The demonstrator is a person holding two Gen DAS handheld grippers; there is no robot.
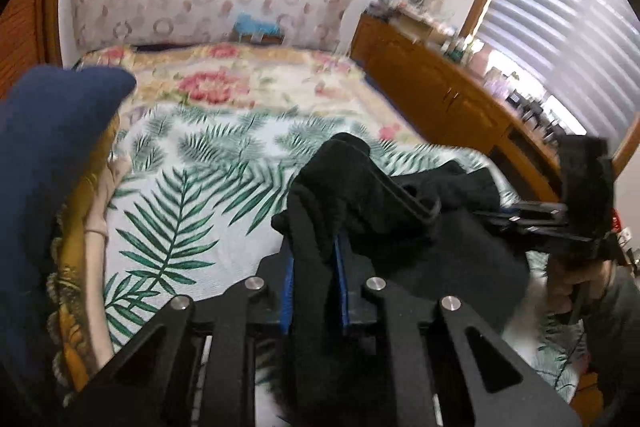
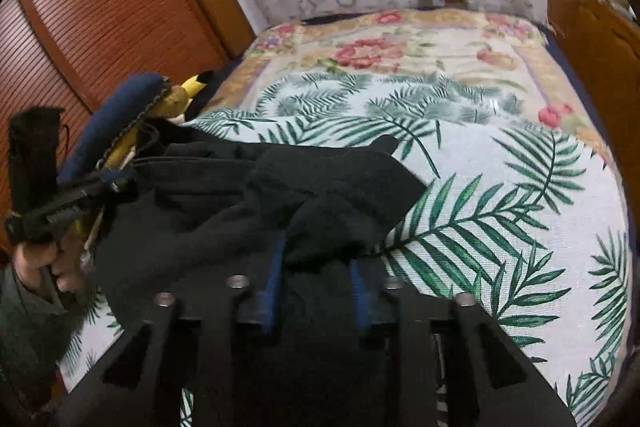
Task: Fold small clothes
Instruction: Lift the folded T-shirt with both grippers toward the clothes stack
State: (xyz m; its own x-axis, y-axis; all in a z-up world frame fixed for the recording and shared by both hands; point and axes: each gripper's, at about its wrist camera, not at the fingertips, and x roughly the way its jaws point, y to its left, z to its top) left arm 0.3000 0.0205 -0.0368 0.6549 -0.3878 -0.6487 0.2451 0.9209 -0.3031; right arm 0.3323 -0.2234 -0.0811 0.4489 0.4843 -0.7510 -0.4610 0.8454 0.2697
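A black garment [image 1: 360, 187] hangs bunched above the bed, held between both grippers. My left gripper [image 1: 316, 267] is shut on one end of it; black cloth fills the gap between its blue pads [image 1: 342, 287] and drapes over the fingertips. In the right wrist view the same garment [image 2: 280, 187] covers the tips of my right gripper [image 2: 316, 267], which is shut on a thick fold of it. The cloth stretches leftward there to the left gripper's body [image 2: 60, 211], held by a hand [image 2: 40, 267]. The right gripper's body [image 1: 580, 195] shows at the right edge of the left wrist view.
Below lies a bed with a palm-leaf sheet [image 2: 500, 211] and a floral blanket [image 1: 208, 83] further back. A navy cushion with a yellow plush toy [image 2: 120, 115] sits at the bed's left side. A wooden cabinet [image 1: 440, 95] flanks the right, louvred wooden doors [image 2: 80, 27] the left.
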